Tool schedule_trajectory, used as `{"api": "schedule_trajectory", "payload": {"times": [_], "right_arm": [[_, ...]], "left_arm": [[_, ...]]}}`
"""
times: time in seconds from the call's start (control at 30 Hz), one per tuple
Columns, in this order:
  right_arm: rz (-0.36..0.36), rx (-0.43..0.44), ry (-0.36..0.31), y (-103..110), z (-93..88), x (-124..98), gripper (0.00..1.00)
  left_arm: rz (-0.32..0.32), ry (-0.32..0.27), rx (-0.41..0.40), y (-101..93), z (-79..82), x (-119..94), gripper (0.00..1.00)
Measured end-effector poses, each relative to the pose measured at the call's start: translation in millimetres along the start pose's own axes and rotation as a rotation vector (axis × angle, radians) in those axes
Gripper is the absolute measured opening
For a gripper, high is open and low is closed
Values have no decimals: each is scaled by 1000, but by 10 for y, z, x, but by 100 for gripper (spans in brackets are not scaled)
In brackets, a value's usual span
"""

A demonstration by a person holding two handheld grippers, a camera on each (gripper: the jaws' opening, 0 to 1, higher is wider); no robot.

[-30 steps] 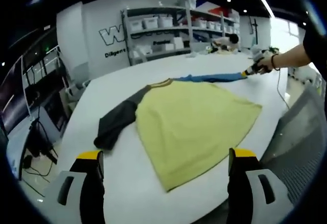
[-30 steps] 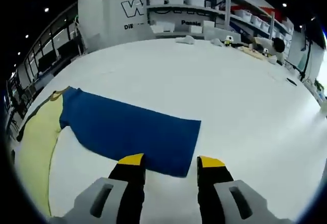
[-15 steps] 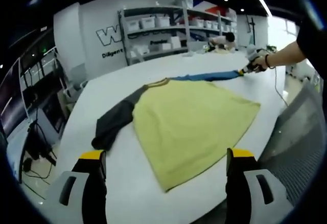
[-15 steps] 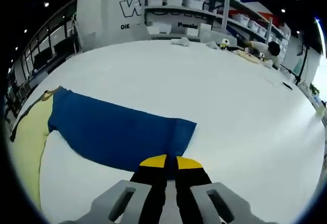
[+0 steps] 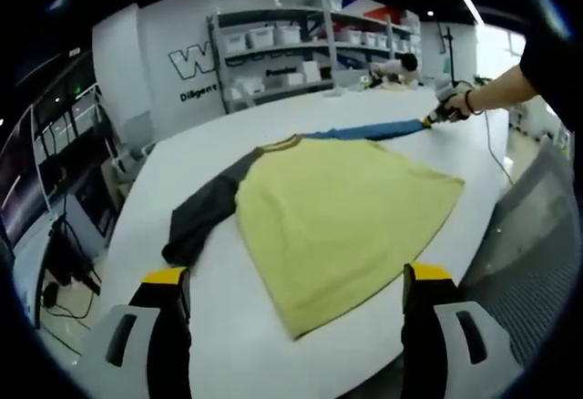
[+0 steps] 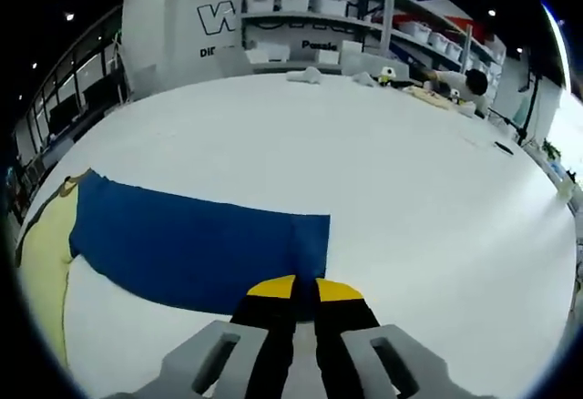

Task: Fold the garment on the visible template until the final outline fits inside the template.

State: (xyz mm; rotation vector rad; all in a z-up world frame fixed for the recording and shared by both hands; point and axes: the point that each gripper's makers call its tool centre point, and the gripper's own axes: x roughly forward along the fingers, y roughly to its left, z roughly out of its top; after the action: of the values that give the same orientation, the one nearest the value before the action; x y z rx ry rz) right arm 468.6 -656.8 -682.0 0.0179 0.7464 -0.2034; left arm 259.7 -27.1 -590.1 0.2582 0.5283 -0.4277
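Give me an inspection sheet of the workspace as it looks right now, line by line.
Surface: large white table, mostly bare.
Job's things: garment lies flat, yellow body, dark sleeve on one side, blue sleeve stretched out on the other. No template outline can be made out.
Clutter: small items at the table's far edge, too small to identify.
Grippers: right gripper shut on the blue sleeve's cuff edge; left gripper open, above the yellow hem.
Cables: dark cables hang beside the table.
Surroundings: shelving with white bins, lettered wall.

shelf bins [image 5: 273,36] too small to read, garment [image 6: 41,253] cut off at the edge
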Motion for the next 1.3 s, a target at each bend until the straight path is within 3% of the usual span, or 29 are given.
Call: {"api": "schedule_trajectory", "payload": {"times": [0.1,0.23,0.37,0.57,0.73,0.83,0.87,0.93,1.3], "right_arm": [[-10,44,5,-75,-3,9,8],[-31,74,8,-102,-29,-70,18],[-4,85,1,-67,-11,-100,17],[42,136,0,-12,-5,-62,23],[36,96,5,-7,2,-38,23],[13,42,3,-22,13,20,17],[29,-7,-14,19,31,29,11],[30,-23,-32,45,52,48,0],[72,49,-13,263,56,-77,0]], "left_arm": [[0,-4,-4,-3,6,-6,92],[-15,-23,-67,8,27,-5,91],[-10,-30,-80,33,24,-1,91],[-11,-23,-61,32,8,8,91],[-8,-20,-65,60,-13,11,92],[-4,-14,-64,90,-40,10,92],[-5,-12,-67,77,-37,13,92],[5,10,-80,86,-66,15,93],[-4,38,-97,27,-91,19,94]]}}
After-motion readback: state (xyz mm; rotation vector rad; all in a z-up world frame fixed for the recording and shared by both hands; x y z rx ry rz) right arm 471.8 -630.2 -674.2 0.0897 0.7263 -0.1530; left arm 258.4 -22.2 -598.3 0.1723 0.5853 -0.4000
